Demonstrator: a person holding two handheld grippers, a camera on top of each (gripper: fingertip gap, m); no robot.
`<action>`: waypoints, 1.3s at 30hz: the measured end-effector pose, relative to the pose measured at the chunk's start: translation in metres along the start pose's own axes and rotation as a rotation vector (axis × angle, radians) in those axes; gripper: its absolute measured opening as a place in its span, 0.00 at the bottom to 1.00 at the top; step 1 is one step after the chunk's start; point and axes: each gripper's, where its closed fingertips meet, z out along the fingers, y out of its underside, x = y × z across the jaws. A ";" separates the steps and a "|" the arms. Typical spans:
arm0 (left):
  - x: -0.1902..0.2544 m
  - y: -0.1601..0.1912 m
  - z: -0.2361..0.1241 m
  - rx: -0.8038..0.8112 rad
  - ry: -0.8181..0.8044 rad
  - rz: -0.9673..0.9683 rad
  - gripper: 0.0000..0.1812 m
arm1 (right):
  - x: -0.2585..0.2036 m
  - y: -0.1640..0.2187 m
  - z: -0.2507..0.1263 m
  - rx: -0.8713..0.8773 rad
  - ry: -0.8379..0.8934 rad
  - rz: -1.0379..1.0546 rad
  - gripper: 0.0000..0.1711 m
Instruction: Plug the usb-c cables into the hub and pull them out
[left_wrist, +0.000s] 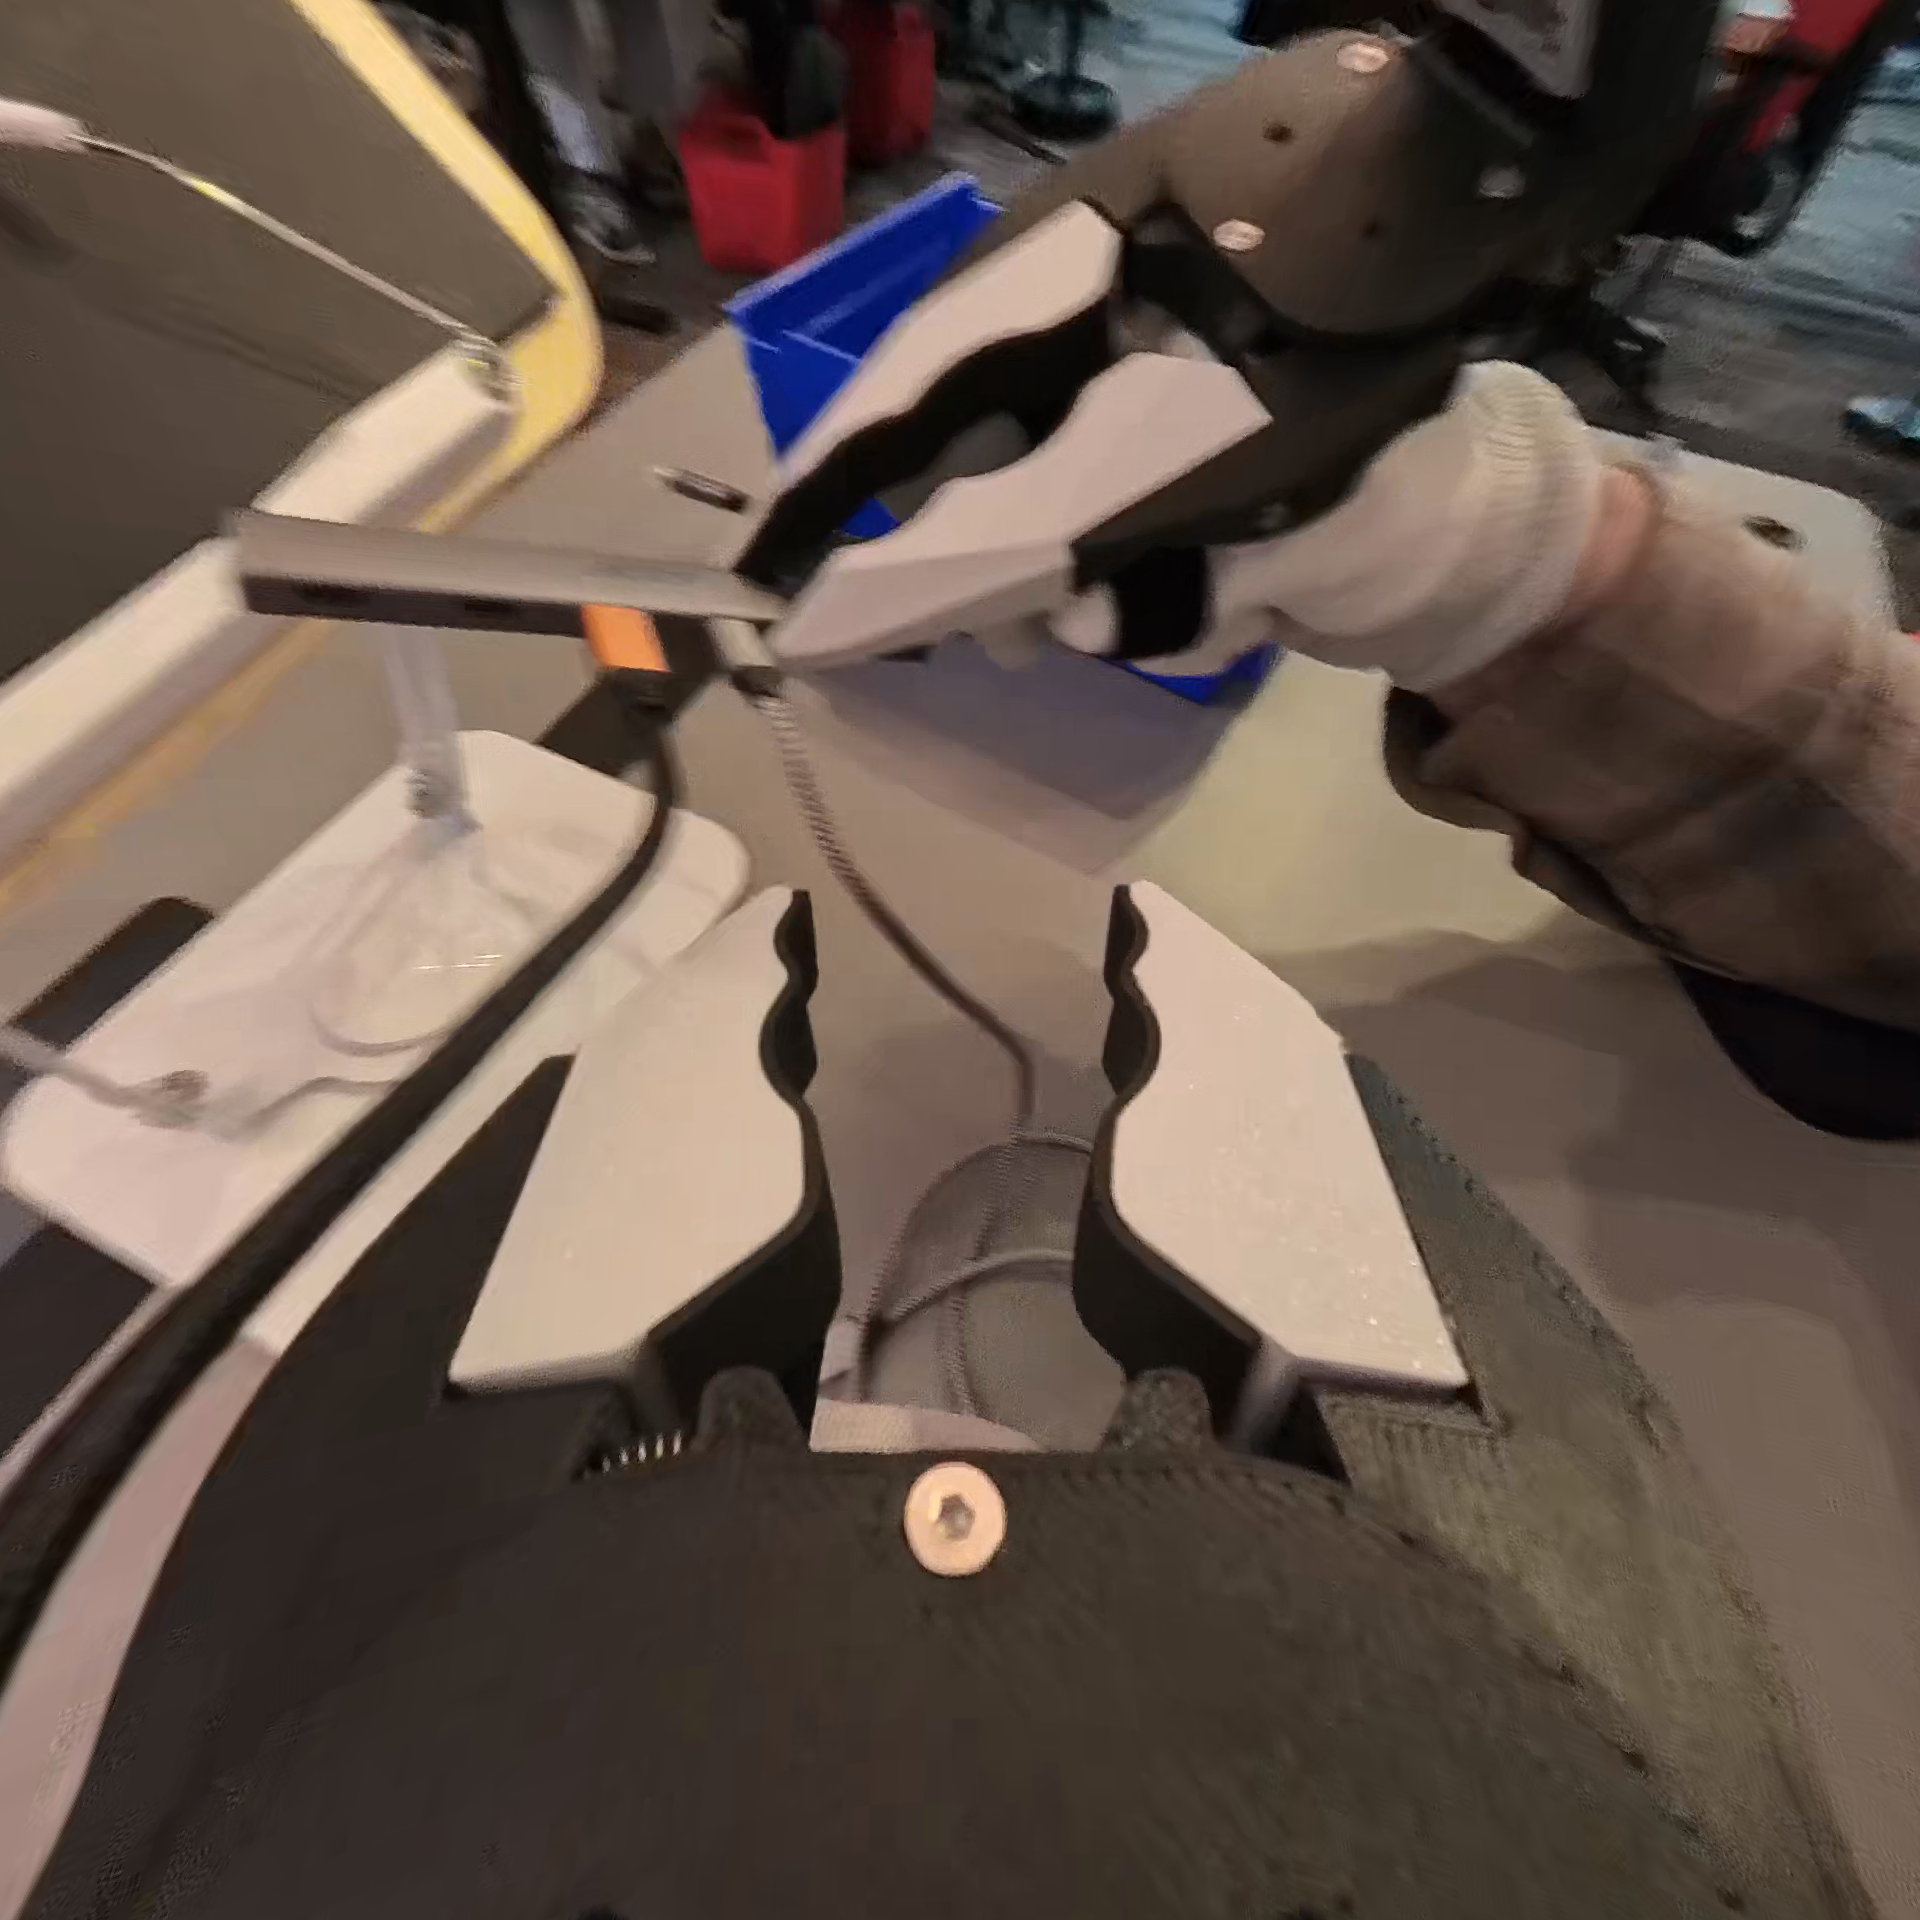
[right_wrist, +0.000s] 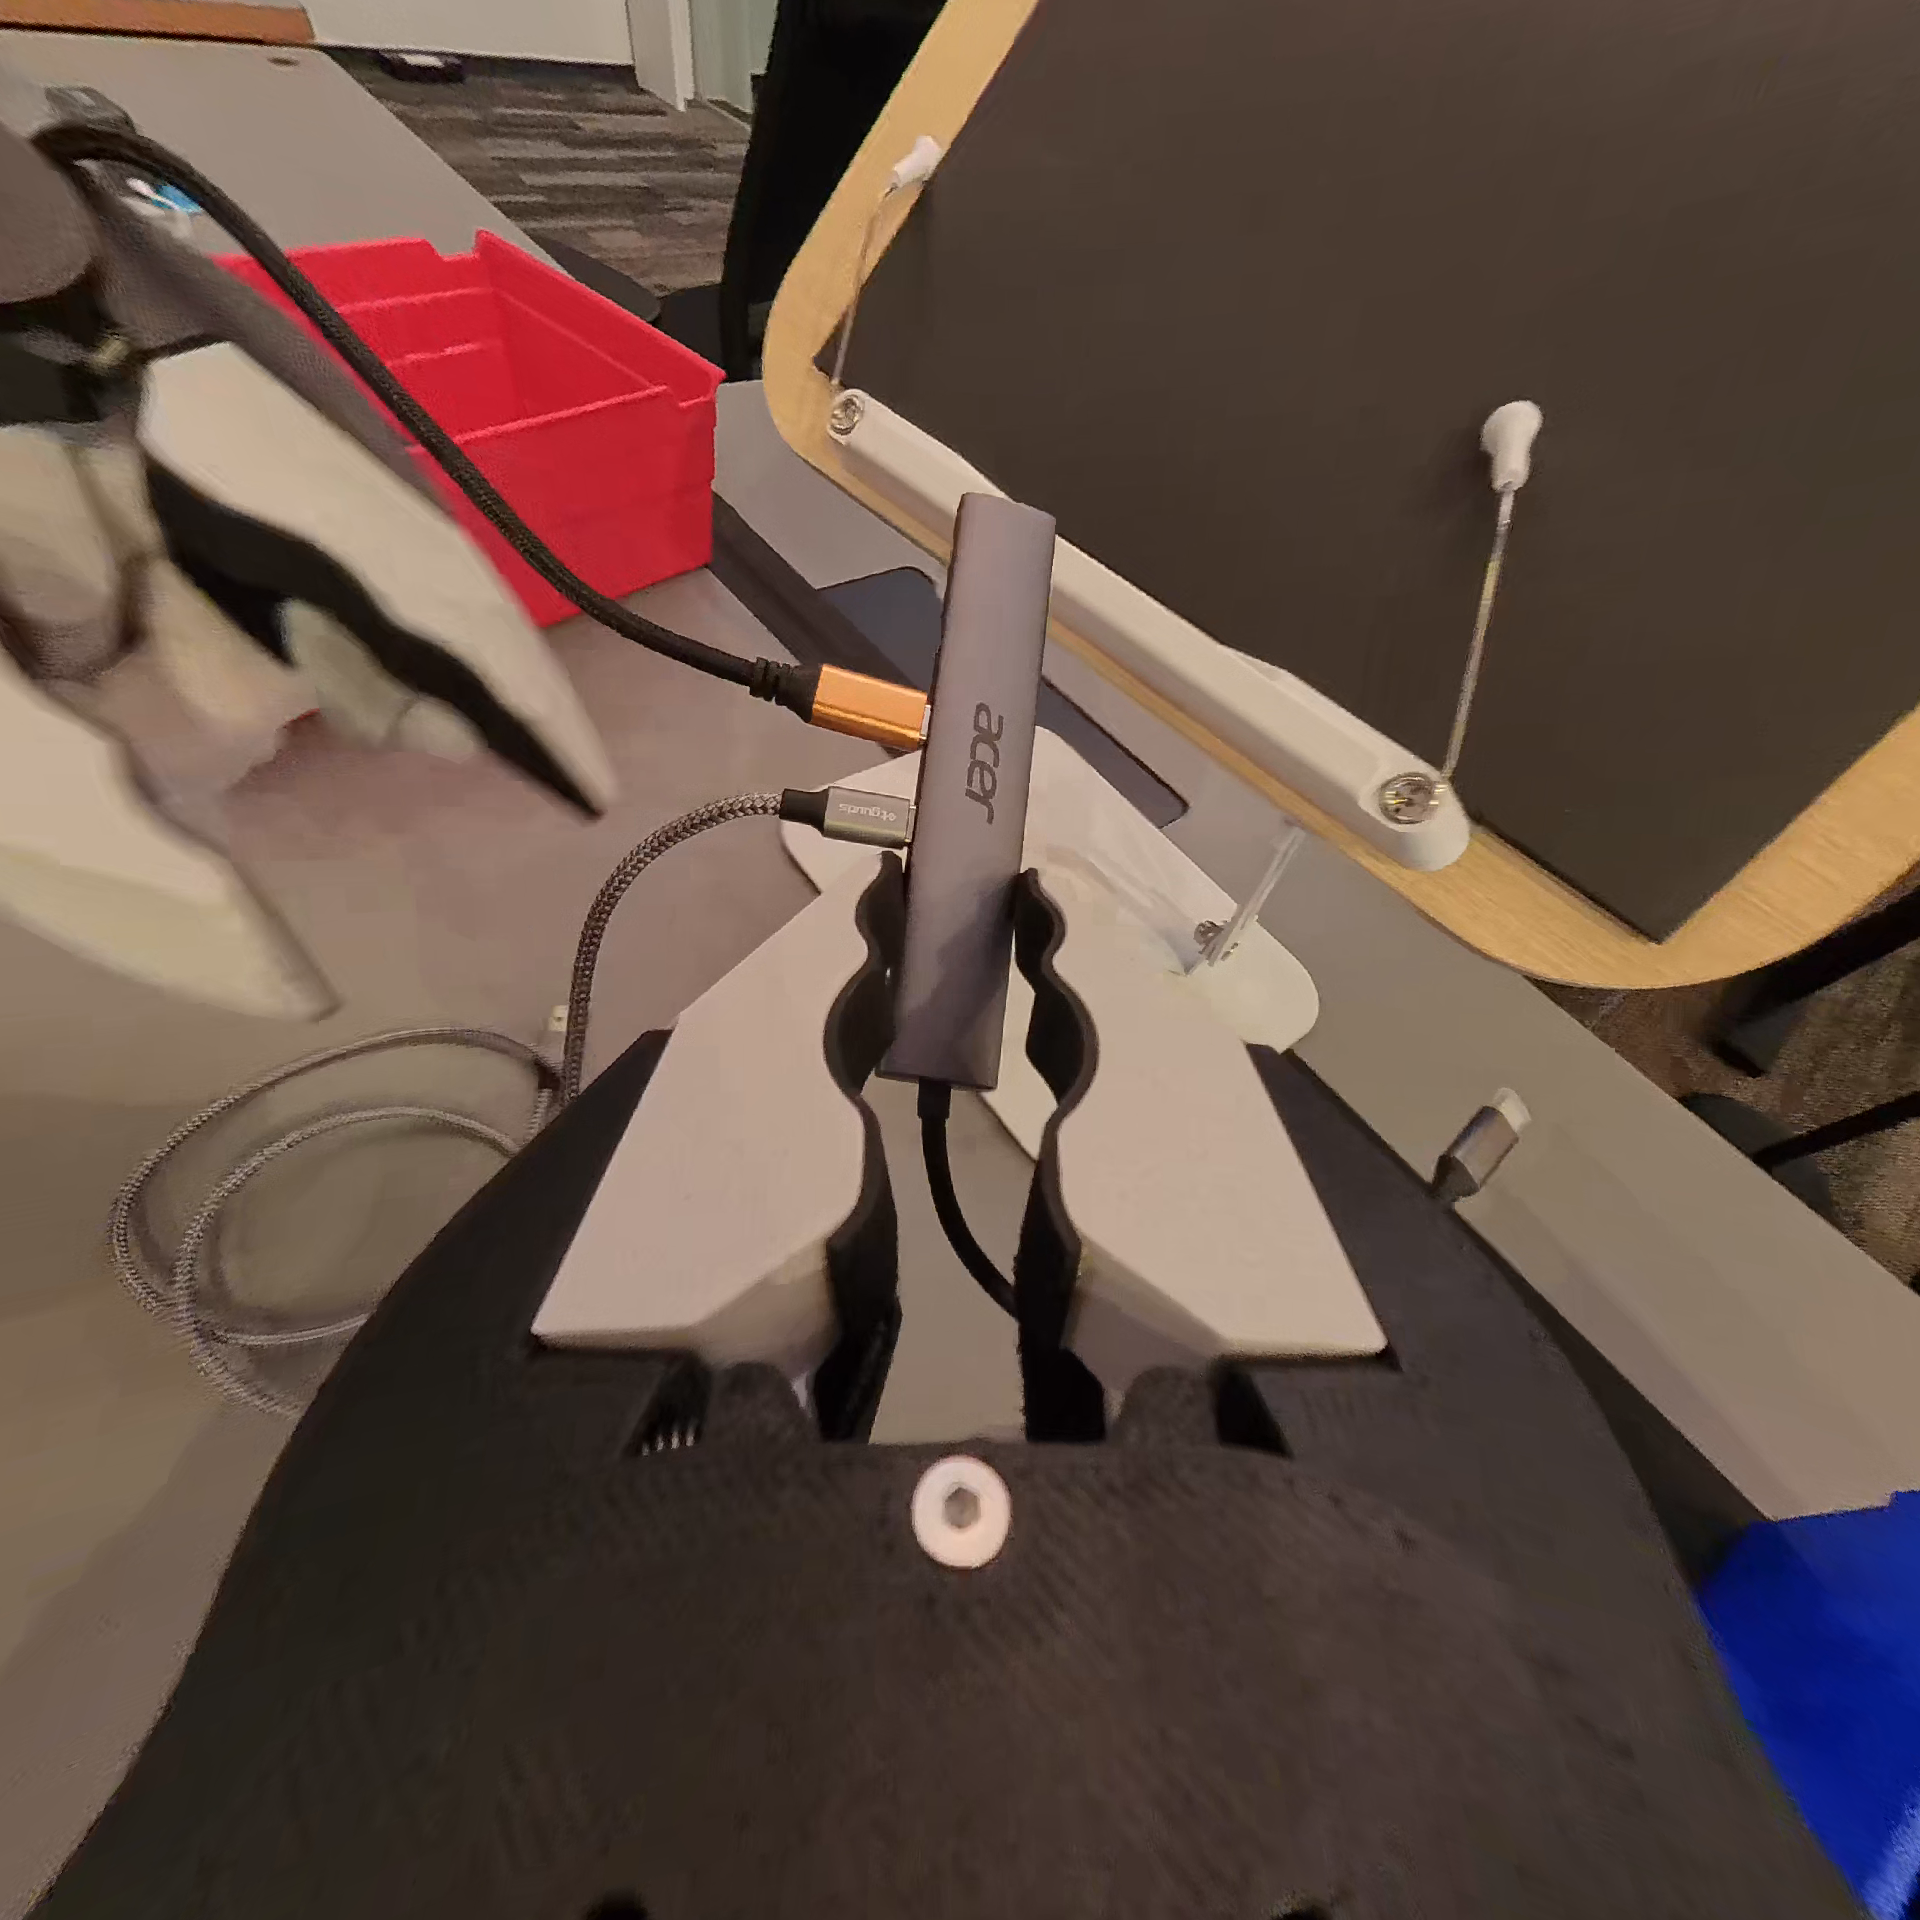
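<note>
Between the fingers (right_wrist: 878, 966) of the right gripper (right_wrist: 956, 977), the grey hub (right_wrist: 971, 790) stands pinched by its lower half, lifted clear of the tabletop (right_wrist: 416, 883) and leaning slightly toward 1 o'clock. Pale lettering runs lengthwise on its face. On its side toward 9 o'clock two cables are plugged in: an orange-shelled plug (right_wrist: 868, 707) on a black braided cable (right_wrist: 468, 488), and just below it a dark plug with small pale print (right_wrist: 847, 816) on a grey braided cable (right_wrist: 613, 914), which drops into a loose coil on the tabletop toward 8 o'clock. The hub's own black lead (right_wrist: 951, 1195) hangs from its lower end between the fingers.

The left gripper (left_wrist: 961, 997) hovers with its fingers (left_wrist: 665, 1122) spread apart and nothing between them; the grey cable passes below the gap. From there the right gripper (left_wrist: 790, 592) is at 12 o'clock, clamping one end of the hub (left_wrist: 499, 577).

The tabletop is pale grey. A loose silver plug (right_wrist: 1481, 1143) lies on it toward 3 o'clock, a red bin (right_wrist: 561, 416) sits toward 10 o'clock, and a blue bin (left_wrist: 831, 312) stands behind the right gripper. A dark panel with a light wood edge (right_wrist: 1403, 416) rises at 1 o'clock, with a white bracket (right_wrist: 1195, 665) along its base. Patterned carpet (right_wrist: 582, 156) shows beyond.
</note>
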 end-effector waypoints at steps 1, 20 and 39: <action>0.013 0.002 -0.001 -0.026 0.066 -0.004 0.30 | 0.003 0.000 -0.001 -0.004 0.021 -0.015 0.11; 0.002 -0.068 -0.082 0.377 0.133 -0.179 0.29 | -0.017 -0.028 -0.022 0.107 0.046 -0.346 0.11; -0.035 -0.036 -0.039 0.438 0.273 -0.479 0.06 | -0.063 -0.019 -0.013 0.128 -0.076 -0.596 0.11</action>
